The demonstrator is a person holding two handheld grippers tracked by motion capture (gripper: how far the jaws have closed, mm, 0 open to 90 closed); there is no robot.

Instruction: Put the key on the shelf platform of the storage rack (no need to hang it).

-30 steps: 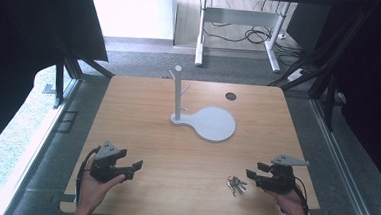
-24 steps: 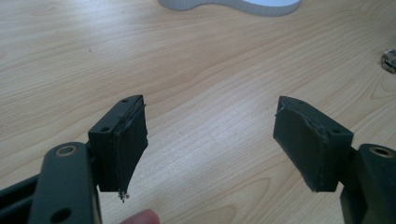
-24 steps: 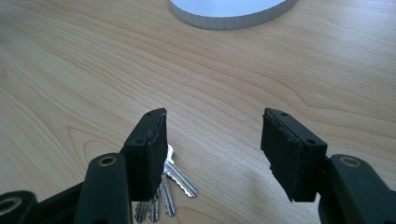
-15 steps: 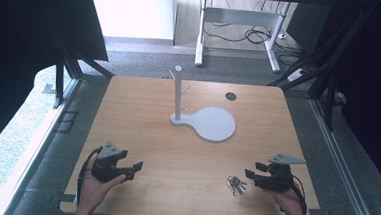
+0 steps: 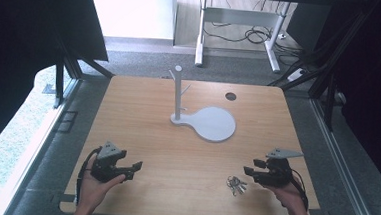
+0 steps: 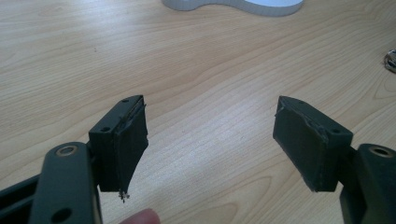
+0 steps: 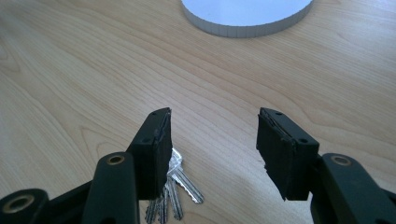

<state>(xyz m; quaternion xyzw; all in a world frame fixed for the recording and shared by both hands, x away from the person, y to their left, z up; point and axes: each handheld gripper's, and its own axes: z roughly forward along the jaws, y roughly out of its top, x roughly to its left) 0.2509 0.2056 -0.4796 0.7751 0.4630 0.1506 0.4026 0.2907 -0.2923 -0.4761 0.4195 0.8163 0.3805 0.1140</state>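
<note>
The keys [image 5: 236, 185] lie flat on the tabletop [image 5: 185, 152] near its front right corner, just left of the right tool [image 5: 247, 170], whose jaws stand apart with nothing between them and have just been closing a little. In the right gripper view the bunch sits low on the left, partly hidden behind the left jaw; a few silver blades fan out from under it, but the ring and the rest of the bunch are covered or cut off at the bottom edge, so I cannot count them. From above they are a small grey cluster, too small to make out singly. The left tool [image 5: 137, 166] rests well apart, near the front left corner, held in the left hand [image 5: 93, 189], jaws wide open over bare wood. In its own view a fingertip peeks in at the bottom edge, and a bit of metal shows at the far right edge, cut off. The white stand [image 5: 205, 121], a post on a flat round base, sits in the middle of the tabletop; both gripper views catch just the near rim of its base at the top.
</note>
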